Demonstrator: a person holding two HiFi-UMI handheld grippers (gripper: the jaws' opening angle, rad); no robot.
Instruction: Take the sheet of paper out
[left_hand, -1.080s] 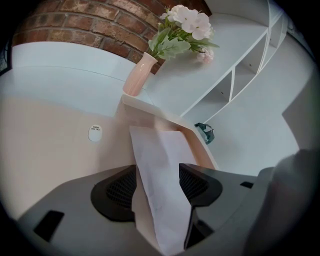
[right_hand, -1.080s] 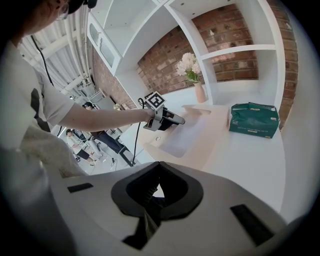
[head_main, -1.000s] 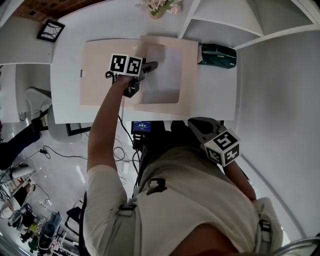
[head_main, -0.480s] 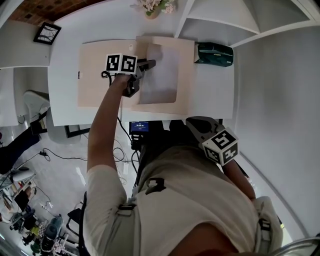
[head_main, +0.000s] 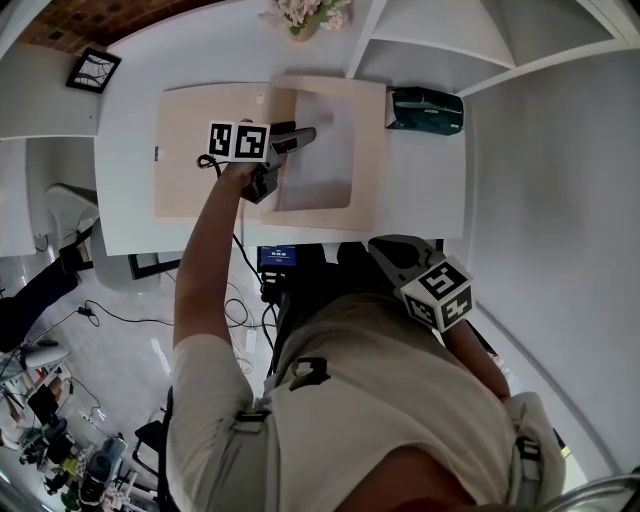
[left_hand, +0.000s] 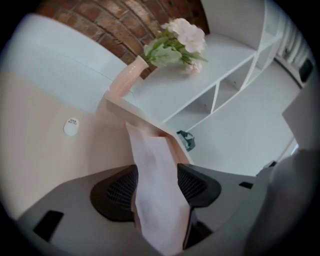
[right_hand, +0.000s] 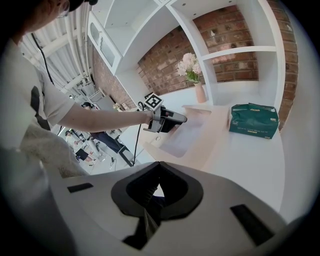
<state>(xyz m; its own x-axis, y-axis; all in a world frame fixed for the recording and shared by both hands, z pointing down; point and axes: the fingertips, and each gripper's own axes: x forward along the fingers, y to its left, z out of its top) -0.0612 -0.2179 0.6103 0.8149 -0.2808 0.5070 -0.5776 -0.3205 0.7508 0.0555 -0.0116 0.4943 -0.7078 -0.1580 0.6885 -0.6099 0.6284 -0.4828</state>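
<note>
Sheet of paper (head_main: 325, 150) lies on the right half of the open beige folder (head_main: 200, 170), long axis running away from the person. Its left edge sits between the left gripper (head_main: 305, 135) jaws, which are wide and have just been opening. Right gripper (right_hand: 156, 187) jaws together, empty, short of the tabletop (head_main: 420, 190).

The sheet of paper (head_main: 322, 150) was thin and pale pinkish-white. It lay in the right half of an open beige folder (head_main: 200, 170) on the white surface (head_main: 420, 190), its left edge lifted off the folder, the rest flat.
</note>
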